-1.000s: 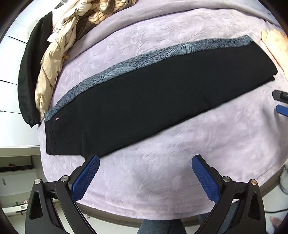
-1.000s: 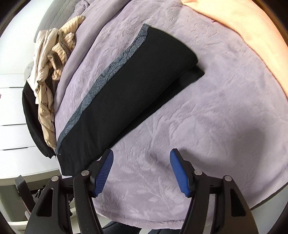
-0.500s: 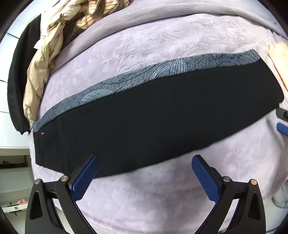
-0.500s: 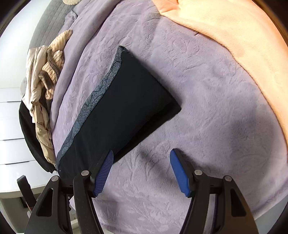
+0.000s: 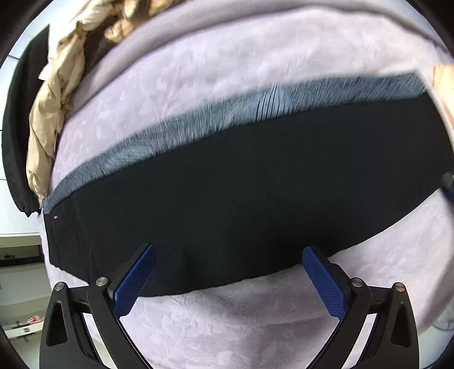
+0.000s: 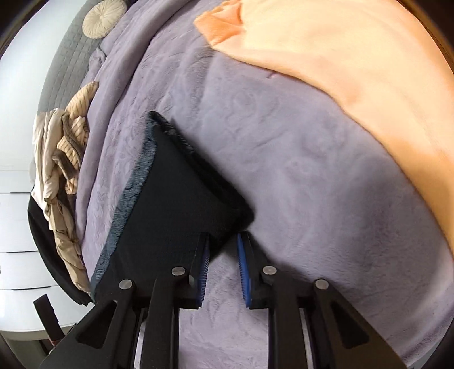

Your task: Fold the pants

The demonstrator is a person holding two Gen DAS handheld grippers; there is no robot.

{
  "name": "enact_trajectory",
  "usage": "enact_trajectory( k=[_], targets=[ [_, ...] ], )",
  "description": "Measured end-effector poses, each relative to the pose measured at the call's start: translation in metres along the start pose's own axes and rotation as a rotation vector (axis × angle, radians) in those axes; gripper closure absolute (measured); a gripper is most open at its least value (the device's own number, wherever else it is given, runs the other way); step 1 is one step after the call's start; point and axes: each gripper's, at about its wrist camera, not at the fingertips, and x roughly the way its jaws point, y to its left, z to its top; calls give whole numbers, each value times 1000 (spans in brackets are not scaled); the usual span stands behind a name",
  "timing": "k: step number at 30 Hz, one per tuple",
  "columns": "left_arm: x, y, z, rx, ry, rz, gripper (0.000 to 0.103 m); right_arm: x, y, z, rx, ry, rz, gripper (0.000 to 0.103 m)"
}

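lying lengthwise across a lilac embossed blanket on the bed, folded in half along the leg: black pants with a grey-blue patterned side stripe running along the far edge. showing the waist end at the left in the left wrist view, with a small red tag and faint pocket stitching there. looking flat and smooth, near edge lying between the two blue pads.

hovering low over that near edge with jaws spread wide, pinching nothing: left gripper. blurring from motion over the stripe and the far half of the blanket, so its pattern being hard to read. being cut off at the right rim of this view: the hem end of the pants and a blurred dark bit of the other tool.

closing narrow around the near hem corner of the pants in the right wrist view: right gripper, pads nearly together with a fold of black cloth between them; not possible telling if already clamped firm.

heaping at the left edge of the bed: beige and striped clothes on a black garment, partly cut off. covering the far right of the bed: peach blanket. sitting on the grey headboard: a round cream cushion.
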Motion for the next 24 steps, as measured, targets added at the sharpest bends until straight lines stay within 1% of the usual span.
enact_trajectory(
  k=[2,4,6,7,9,11,15,19,24],
  targets=[
    [4,3,-2,-9,14,-4,0,-2,-2,-1,15,2,22,81],
    [3,6,-5,-14,7,-13,0,-4,-3,-1,27,19,54,80],
    [0,7,-5,-14,-7,-14,0,-5,-6,-3,37,36,102,72],
    [-2,8,-3,-18,-20,-19,0,-5,-7,-5,35,37,128,62],
    [-6,10,1,-32,-48,-35,0,-3,-5,-8,27,39,164,52],
    [-9,10,7,-45,-77,-52,0,1,-2,-11,20,39,184,52],
    [-6,0,19,-41,-121,-116,0,9,-1,-12,7,32,206,52],
    [14,-8,21,-46,-119,-149,0,16,-3,-14,-2,14,237,52],
    [27,-6,17,-94,-123,-190,0,26,6,-7,-6,-31,323,51]
  ],
)
